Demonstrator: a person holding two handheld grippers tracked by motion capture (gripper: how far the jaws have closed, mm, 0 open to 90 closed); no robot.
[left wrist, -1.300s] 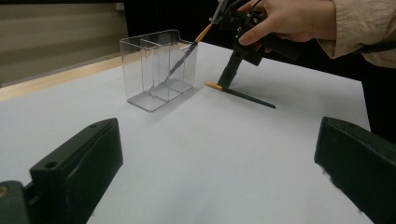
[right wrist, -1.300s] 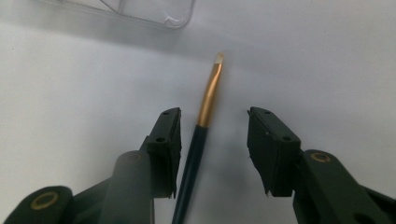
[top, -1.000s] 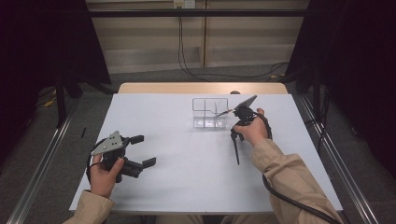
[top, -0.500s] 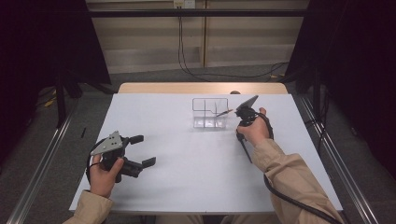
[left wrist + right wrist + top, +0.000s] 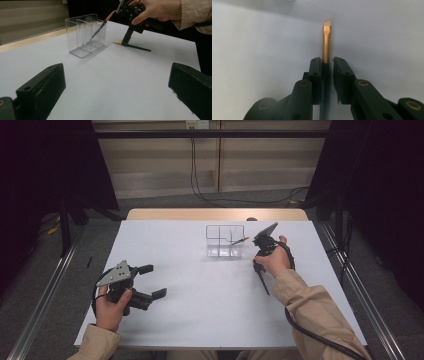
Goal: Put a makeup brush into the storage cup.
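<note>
Right tool [image 5: 327,62] clamped on a thin, light, stiff makeup brush [image 5: 326,47] lying on the surface just right of the clear organizer [image 5: 225,241]; grip low on the dark handle, it may pivot; left tool [image 5: 152,281] spread apart, idle near-left.

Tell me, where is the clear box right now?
In the high view, the clear box stands at the table's far middle, just left of the right gripper.
</note>
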